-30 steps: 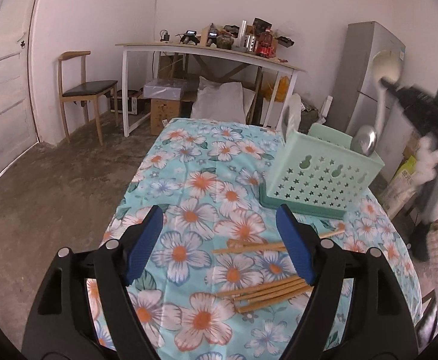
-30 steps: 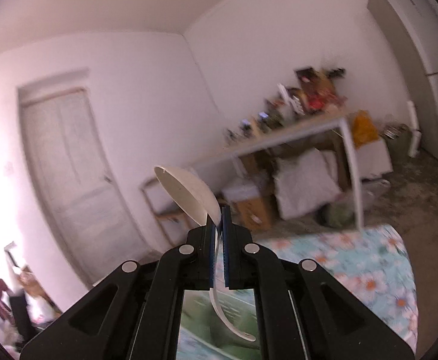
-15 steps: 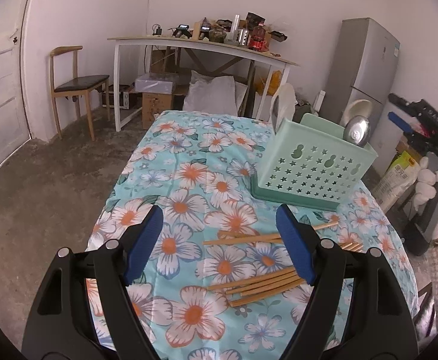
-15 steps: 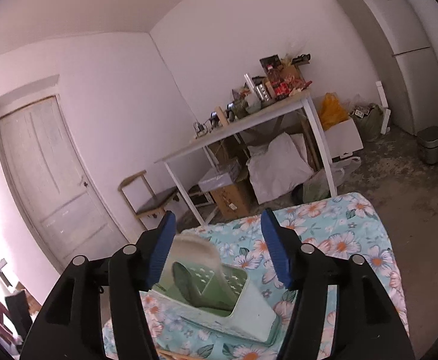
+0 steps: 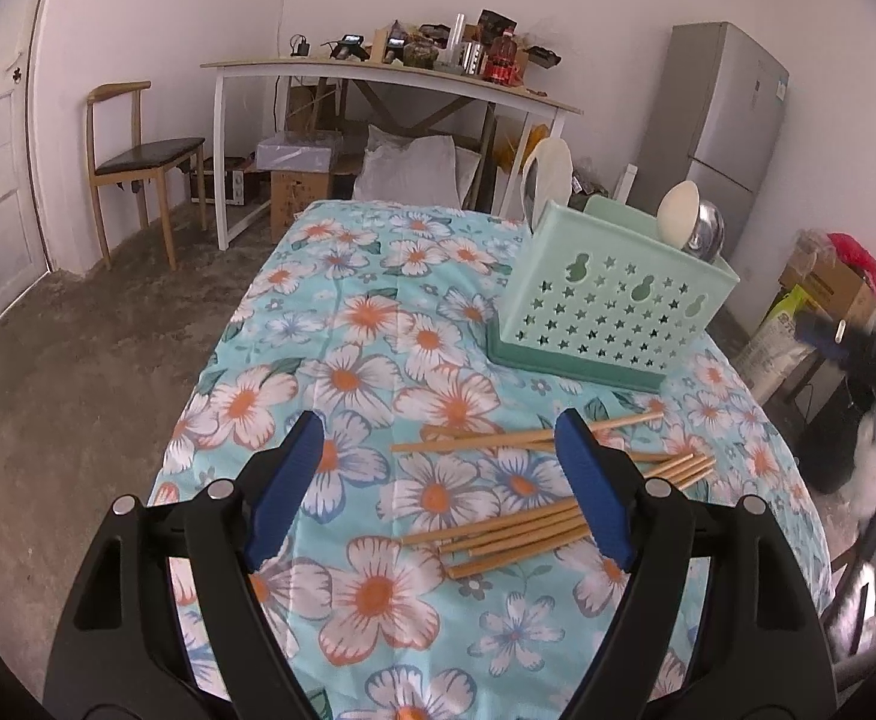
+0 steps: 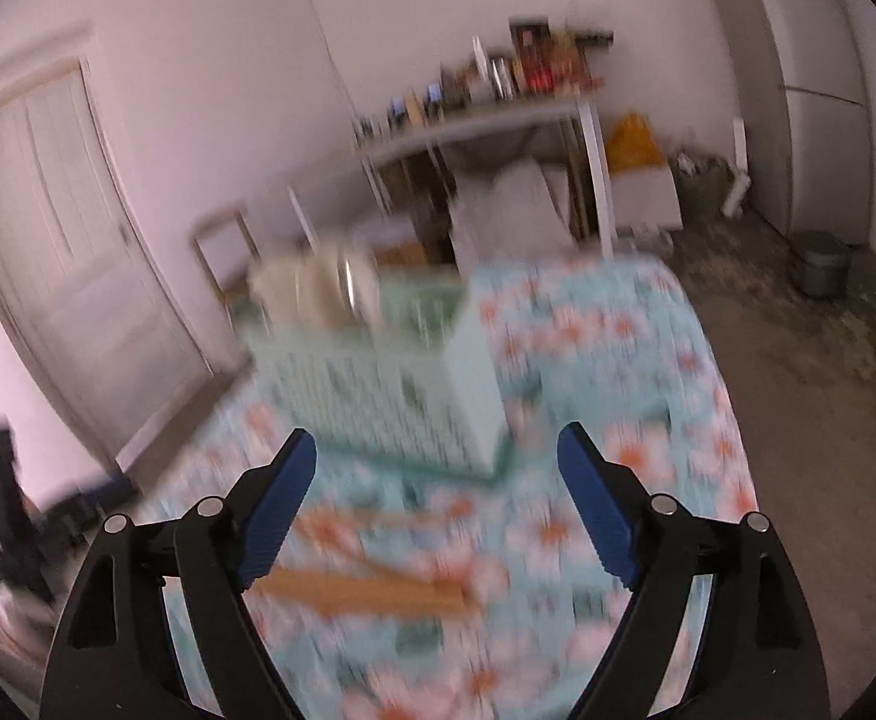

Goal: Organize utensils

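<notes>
A mint-green perforated basket point(image 5: 612, 300) stands on the flowered tablecloth point(image 5: 342, 324). A white spoon point(image 5: 678, 216), a metal ladle point(image 5: 711, 231) and a white spatula point(image 5: 549, 171) stick up out of it. Several wooden chopsticks point(image 5: 522, 522) lie loose on the cloth in front of the basket. My left gripper point(image 5: 438, 426) hovers open above them, holding nothing. My right gripper point(image 6: 436, 435) has its jaws opening with nothing between them. Its view is blurred and faces the basket point(image 6: 378, 396) and the chopsticks point(image 6: 366, 588).
One blurred finger point(image 5: 822, 333) of the right gripper shows at the right edge of the left wrist view. Behind the table are a cluttered white desk point(image 5: 390, 69), a wooden chair point(image 5: 138, 156), a grey fridge point(image 5: 720, 138) and cardboard boxes point(image 5: 822, 288).
The right gripper let go of the white spoon, which now stands in the basket, then opened wide and dropped lower beside the table. The left gripper stayed almost still.
</notes>
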